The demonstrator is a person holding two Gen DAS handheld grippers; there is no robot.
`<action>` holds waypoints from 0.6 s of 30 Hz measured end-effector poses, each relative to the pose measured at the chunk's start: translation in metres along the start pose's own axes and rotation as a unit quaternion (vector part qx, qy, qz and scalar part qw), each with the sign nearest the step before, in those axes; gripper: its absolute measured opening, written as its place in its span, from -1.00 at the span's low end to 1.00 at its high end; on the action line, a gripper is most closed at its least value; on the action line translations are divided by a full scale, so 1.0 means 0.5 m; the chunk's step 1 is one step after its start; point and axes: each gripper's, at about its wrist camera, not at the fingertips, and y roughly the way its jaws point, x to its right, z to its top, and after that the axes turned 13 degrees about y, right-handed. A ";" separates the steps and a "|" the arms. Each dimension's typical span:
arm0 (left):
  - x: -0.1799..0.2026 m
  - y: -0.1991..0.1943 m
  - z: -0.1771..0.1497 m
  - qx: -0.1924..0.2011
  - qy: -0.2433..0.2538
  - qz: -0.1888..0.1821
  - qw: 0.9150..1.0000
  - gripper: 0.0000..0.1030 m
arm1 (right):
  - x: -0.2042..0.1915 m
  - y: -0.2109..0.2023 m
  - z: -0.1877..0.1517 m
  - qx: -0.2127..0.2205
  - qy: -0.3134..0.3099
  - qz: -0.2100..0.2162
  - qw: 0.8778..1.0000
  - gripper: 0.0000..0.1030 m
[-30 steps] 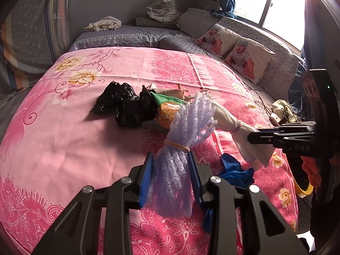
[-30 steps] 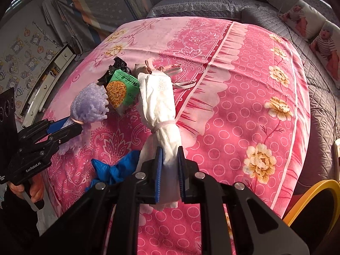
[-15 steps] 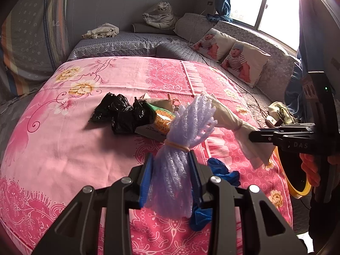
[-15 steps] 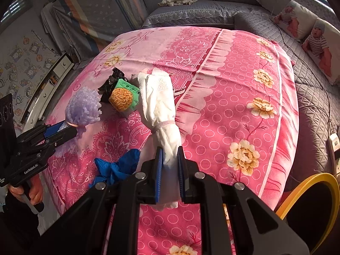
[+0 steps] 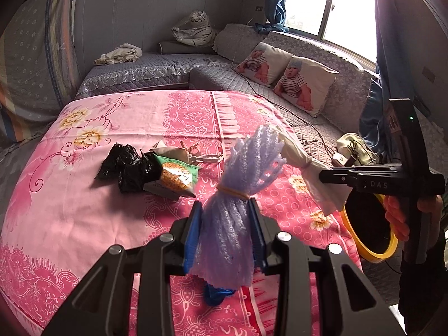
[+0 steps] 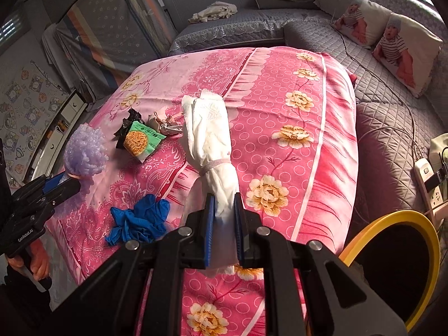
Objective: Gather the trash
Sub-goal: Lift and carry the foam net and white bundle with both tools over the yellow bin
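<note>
Lilac foam netting (image 5: 246, 168), soft and light, sits clamped in my left jaws below its rubber band; my right jaws pinch the limp white bundle (image 6: 208, 137), probably tissue, above the bed's (image 6: 280, 98) near edge.

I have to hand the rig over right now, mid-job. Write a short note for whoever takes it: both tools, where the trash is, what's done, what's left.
Left tool: shut on the purple foam bundle, lifted off the bed.
Right tool: shut on the white tissue bundle, also in the air.
Yellow-rimmed bin: beside the bed, at the right tool's side.
Not yet binned: both held bundles.
Left on the pink bedspread: blue glove, green snack packet, black plastic bag, small pinkish scraps.
</note>
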 end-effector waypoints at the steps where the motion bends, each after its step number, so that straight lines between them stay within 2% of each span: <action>1: 0.009 0.000 0.005 0.002 0.000 -0.002 1.000 -0.39 | 0.009 -0.007 -0.001 0.003 0.003 -0.001 1.000 -0.76; 10: 0.110 0.026 0.050 0.012 0.023 -0.056 0.998 -0.39 | 0.096 -0.070 0.009 0.034 0.038 -0.024 0.998 -0.76; 18: 0.195 0.052 0.086 0.012 0.048 -0.089 0.995 -0.39 | 0.180 -0.135 0.023 0.068 0.074 -0.044 0.994 -0.76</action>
